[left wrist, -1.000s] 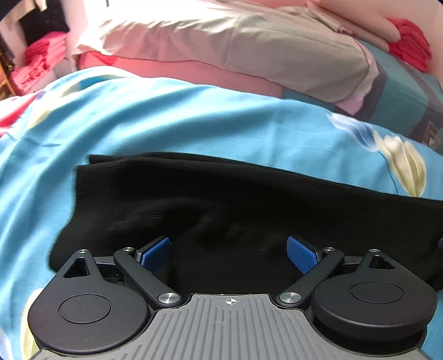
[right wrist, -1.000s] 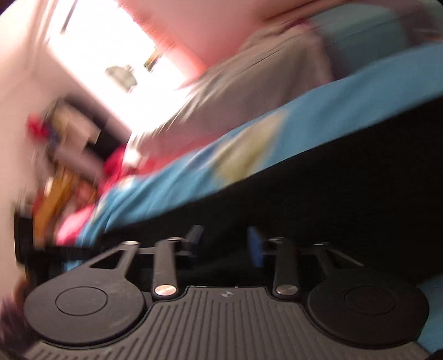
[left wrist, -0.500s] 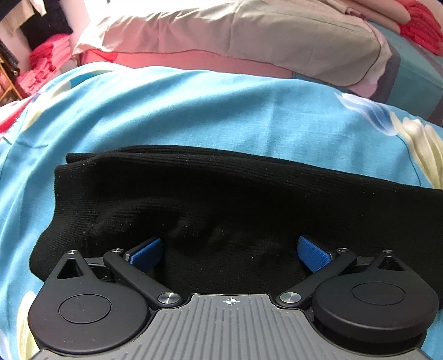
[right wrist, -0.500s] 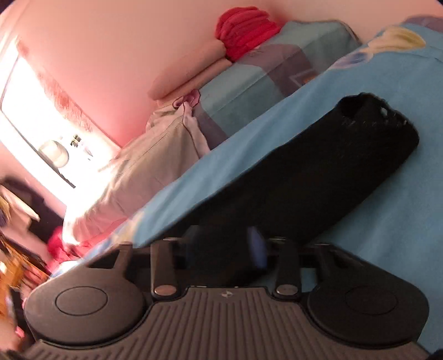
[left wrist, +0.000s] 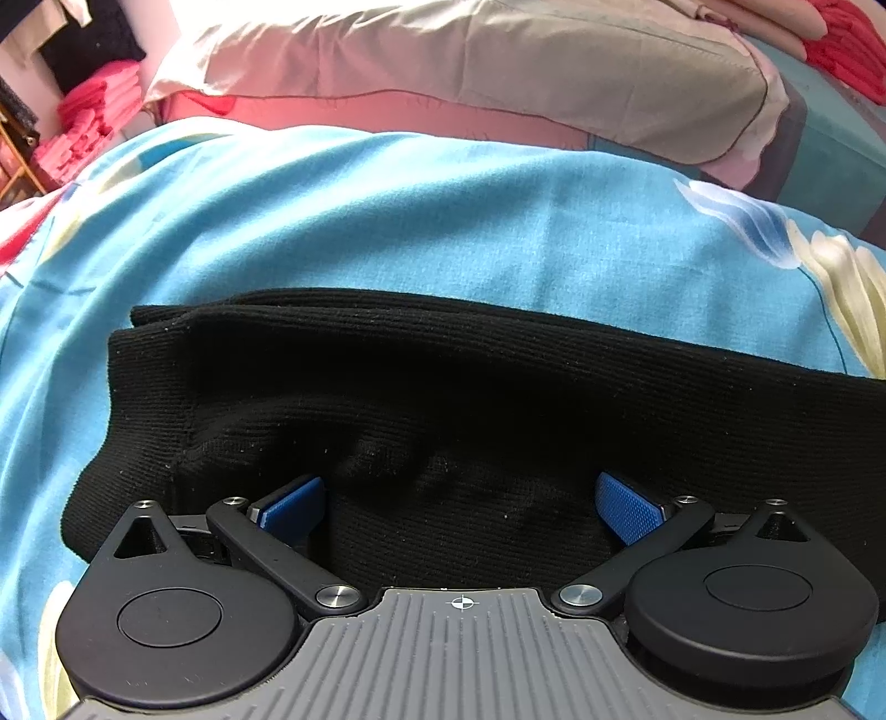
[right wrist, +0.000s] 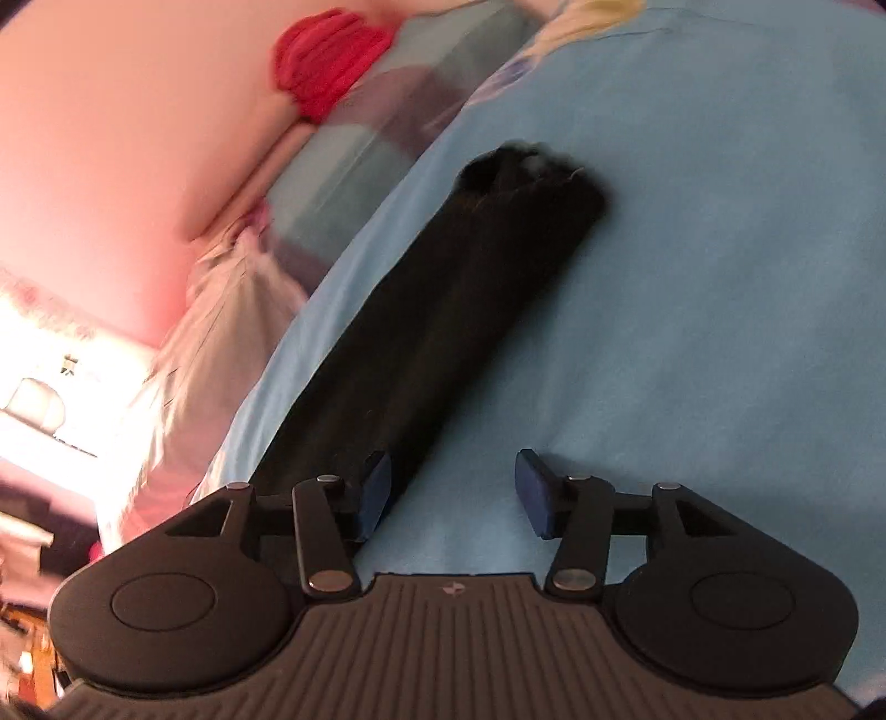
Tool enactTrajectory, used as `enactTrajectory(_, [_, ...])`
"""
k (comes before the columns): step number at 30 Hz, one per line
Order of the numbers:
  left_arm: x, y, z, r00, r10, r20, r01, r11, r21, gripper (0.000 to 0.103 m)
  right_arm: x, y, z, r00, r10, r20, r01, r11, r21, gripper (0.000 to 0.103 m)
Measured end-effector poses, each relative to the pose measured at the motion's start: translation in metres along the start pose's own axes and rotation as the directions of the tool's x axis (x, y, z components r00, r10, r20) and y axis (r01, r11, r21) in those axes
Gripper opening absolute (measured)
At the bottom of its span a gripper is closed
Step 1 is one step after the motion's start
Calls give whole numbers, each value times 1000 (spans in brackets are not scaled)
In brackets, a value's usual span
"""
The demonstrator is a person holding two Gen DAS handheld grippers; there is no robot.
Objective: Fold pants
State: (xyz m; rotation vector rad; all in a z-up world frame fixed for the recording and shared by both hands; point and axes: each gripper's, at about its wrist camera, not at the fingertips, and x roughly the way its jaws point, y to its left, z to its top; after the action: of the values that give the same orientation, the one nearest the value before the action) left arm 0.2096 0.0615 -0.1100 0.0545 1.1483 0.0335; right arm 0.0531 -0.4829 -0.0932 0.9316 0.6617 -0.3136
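Observation:
The black ribbed pants (left wrist: 443, 399) lie folded lengthwise into a long band on the blue floral bedsheet (left wrist: 387, 221). My left gripper (left wrist: 459, 504) is open, its blue pads wide apart over the near edge of the band, near its left end. In the right wrist view the pants (right wrist: 432, 332) run away as a long strip to a far end at the upper middle. My right gripper (right wrist: 451, 493) is open and empty; its left pad is at the strip's near edge, its right pad over bare sheet (right wrist: 692, 304).
A grey-beige pillow (left wrist: 498, 72) lies at the head of the bed behind the pants. Red folded cloth (left wrist: 847, 50) sits at the far right, pink cloth (left wrist: 94, 111) at the far left. A pink wall (right wrist: 138, 111) and bright window (right wrist: 44, 399) show on the right view's left.
My right gripper has swung round and opened, letting go of the pants, which now lie flat. My left gripper's pads have spread wider and it has moved slightly closer to the band.

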Motion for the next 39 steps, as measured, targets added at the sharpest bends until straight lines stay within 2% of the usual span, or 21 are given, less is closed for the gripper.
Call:
enactTrajectory(3, [0, 0, 0, 1000, 1, 3, 0, 1000, -2, 103, 19, 0, 6, 999, 16, 51, -15, 999, -37, 58])
enactTrajectory(5, [0, 0, 0, 1000, 1, 3, -1, 1000, -4, 103, 32, -1, 10, 995, 75, 72, -73, 997, -36, 63])
enactTrajectory(9, [0, -1, -1, 1000, 5, 3, -5, 1000, -4, 103, 55, -3, 17, 985, 111, 134, -104, 993, -62, 64])
enactTrajectory(12, [0, -1, -1, 1000, 8, -2, -8, 1000, -5, 103, 50, 2, 2, 975, 122, 188, -122, 992, -11, 75])
enactTrajectory(14, [-1, -1, 0, 1000, 8, -3, -8, 1000, -3, 103, 55, 11, -15, 978, 119, 169, -100, 988, -115, 79])
enactTrajectory(16, [-1, -1, 0, 1000, 6, -3, -6, 1000, -2, 103, 55, 24, -22, 983, 84, 166, -40, 966, -255, 78])
enactTrajectory(17, [-1, -1, 0, 1000, 6, -3, -6, 1000, -1, 103, 52, 25, -20, 982, 82, 169, -35, 963, -266, 72])
enactTrajectory(18, [-1, -1, 0, 1000, 6, -3, -6, 1000, 0, 103, 54, 22, -14, 980, 79, 181, -37, 974, -223, 67])
enactTrajectory(19, [-1, -1, 0, 1000, 6, -4, -6, 1000, 0, 103, 54, 19, -11, 979, 66, 191, -32, 984, -178, 56])
enactTrajectory(20, [-1, -1, 1, 1000, 5, -4, -5, 1000, 0, 103, 55, 17, -7, 979, 42, 201, -14, 990, -138, 43])
enactTrajectory(22, [-2, 0, 1, 1000, 5, -8, -5, 1000, -1, 103, 58, 21, -5, 977, -30, 213, 61, 988, -145, 28])
enactTrajectory(24, [-4, 0, 3, 1000, 6, -17, -6, 1000, 0, 103, 61, 29, -7, 973, -73, 218, 117, 974, -193, 26])
enactTrajectory(27, [-11, 0, 5, 1000, 8, -21, -8, 1000, 8, 103, 54, 49, -18, 957, -125, 261, 202, 935, -290, 24])
enactTrajectory(29, [-20, 3, 5, 1000, 10, -13, -10, 1000, 12, 103, 48, 72, -30, 932, -146, 331, 276, 878, -390, 24])
enactTrajectory(31, [-32, 7, 3, 1000, 4, 16, -4, 1000, 13, 103, 40, 101, -51, 892, -138, 430, 363, 785, -501, 24])
enactTrajectory(33, [-45, 14, 1, 999, -2, 52, 1, 1000, 12, 103, 32, 133, -90, 834, -60, 548, 458, 630, -627, 24])
enactTrajectory(34, [-51, 18, 0, 998, -1, 69, 0, 1000, 9, 103, 27, 148, -121, 804, 25, 593, 495, 525, -693, 24])
enactTrajectory(36, [-58, 25, -2, 996, 1, 89, 0, 1000, -5, 103, 26, 166, -175, 770, 173, 615, 530, 362, -766, 25])
enactTrajectory(37, [-61, 29, -3, 995, 2, 95, -1, 1000, -17, 103, 28, 172, -204, 770, 247, 588, 523, 283, -804, 29])
enactTrajectory(38, [-62, 32, -4, 995, 5, 97, -2, 1000, -26, 103, 34, 176, -234, 788, 307, 534, 500, 187, -846, 31])
enactTrajectory(39, [-62, 34, -6, 995, 6, 96, -3, 1000, -31, 103, 47, 177, -260, 813, 324, 483, 485, 82, -871, 38])
